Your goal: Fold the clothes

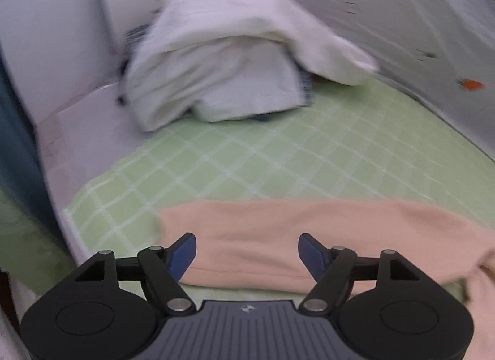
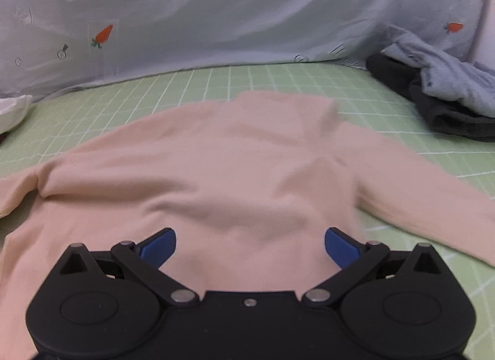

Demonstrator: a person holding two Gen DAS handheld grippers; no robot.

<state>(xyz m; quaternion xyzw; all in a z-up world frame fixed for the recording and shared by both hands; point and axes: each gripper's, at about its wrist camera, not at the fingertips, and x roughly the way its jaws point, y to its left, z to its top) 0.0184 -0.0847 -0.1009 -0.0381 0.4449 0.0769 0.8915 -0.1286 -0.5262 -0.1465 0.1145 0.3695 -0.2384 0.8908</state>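
Left wrist view: left gripper [image 1: 247,255] hung above the near edge of a peach-pink long-sleeved knit top [image 1: 309,236], jaws spread wide, nothing between the blue pads [image 1: 182,255]. The top lay flat on a light-green checked bed sheet [image 1: 247,156]. A heap of white folded cloth [image 1: 216,60] sat at the far end, near a pale grey curtain with carrot prints [image 1: 417,4].

Right wrist view: right gripper [image 2: 250,248] was over the top's body [image 2: 232,159], jaws spread, pinching nothing. Sleeves extended to both sides. A dark grey and pale blue clothes pile [image 2: 439,94] lay far right on the sheet.
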